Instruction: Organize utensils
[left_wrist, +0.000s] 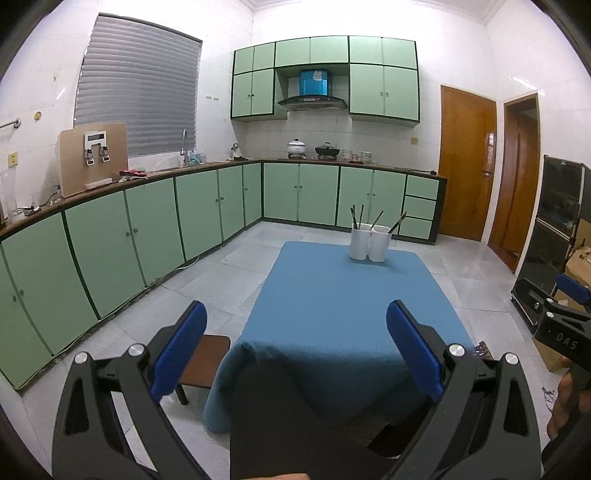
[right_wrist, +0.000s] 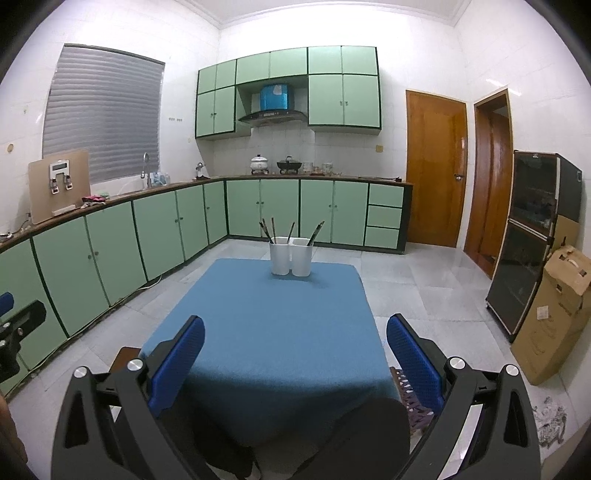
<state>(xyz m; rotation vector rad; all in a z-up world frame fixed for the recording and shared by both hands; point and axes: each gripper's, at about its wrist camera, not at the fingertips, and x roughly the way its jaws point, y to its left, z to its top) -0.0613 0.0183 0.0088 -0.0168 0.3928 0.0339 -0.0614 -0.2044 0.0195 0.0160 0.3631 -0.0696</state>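
Observation:
Two white cups (left_wrist: 370, 243) stand side by side at the far edge of a blue-clothed table (left_wrist: 332, 302), also in the right wrist view (right_wrist: 291, 256). Dark utensils (left_wrist: 360, 218) stick up out of both cups; they show in the right wrist view too (right_wrist: 273, 229). My left gripper (left_wrist: 295, 347) is open and empty, held above the table's near left corner. My right gripper (right_wrist: 295, 354) is open and empty, held above the table's near edge (right_wrist: 266, 332). Both are far from the cups.
Green cabinets (left_wrist: 147, 229) run along the left and back walls. A brown stool (left_wrist: 205, 360) stands at the table's near left. A black cabinet (right_wrist: 532, 236) and a cardboard box (right_wrist: 550, 317) stand at the right. My right gripper's side shows in the left wrist view (left_wrist: 561, 317).

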